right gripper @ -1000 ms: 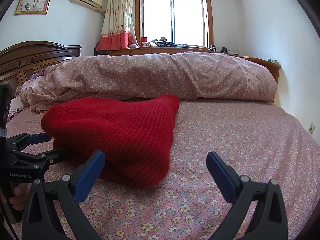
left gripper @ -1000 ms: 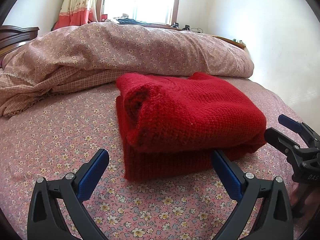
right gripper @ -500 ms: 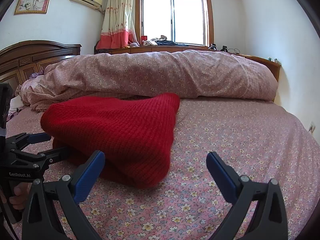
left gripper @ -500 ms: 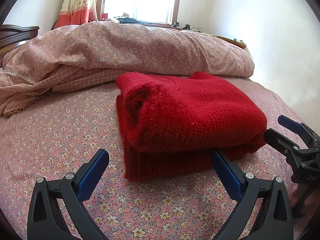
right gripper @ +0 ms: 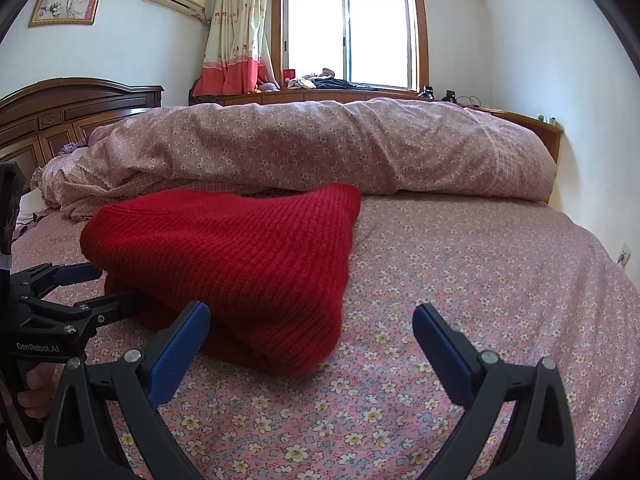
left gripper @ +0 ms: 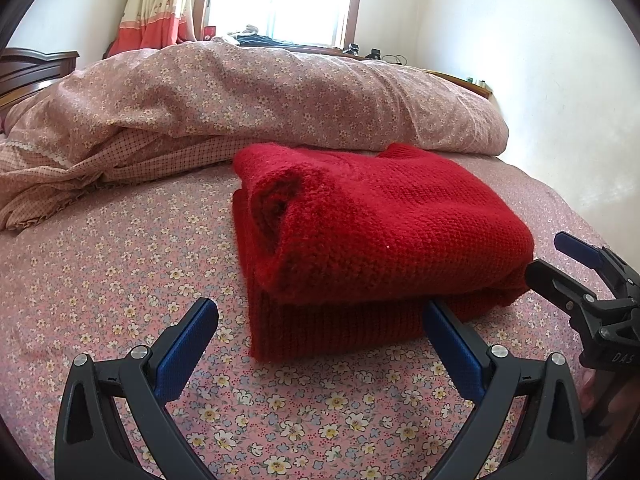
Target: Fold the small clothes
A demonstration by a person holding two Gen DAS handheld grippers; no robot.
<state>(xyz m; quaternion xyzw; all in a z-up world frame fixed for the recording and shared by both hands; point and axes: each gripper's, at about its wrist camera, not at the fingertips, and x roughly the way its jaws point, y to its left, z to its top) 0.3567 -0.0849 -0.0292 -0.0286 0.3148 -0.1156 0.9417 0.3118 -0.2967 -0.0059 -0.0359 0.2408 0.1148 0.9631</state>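
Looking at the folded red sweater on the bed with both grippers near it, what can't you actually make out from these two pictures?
- Red sweater: its underside and inner layers are hidden by its own folds in both views.
- Sweater's far edge: in the right wrist view the top layer hides it where it nears the quilt.
- Right gripper: cut off by the left wrist view's edge.
- Items on the window ledge: too small to identify.
- Left gripper: its lower fingertip is lost against the sweater.

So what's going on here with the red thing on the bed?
A person is folding small clothes using a hand-held claw in each hand. The red knitted sweater already lies folded in a neat stack on the flowery bedsheet. Both the left claw and the right claw are open and empty, hanging just in front of the sweater without gripping it.
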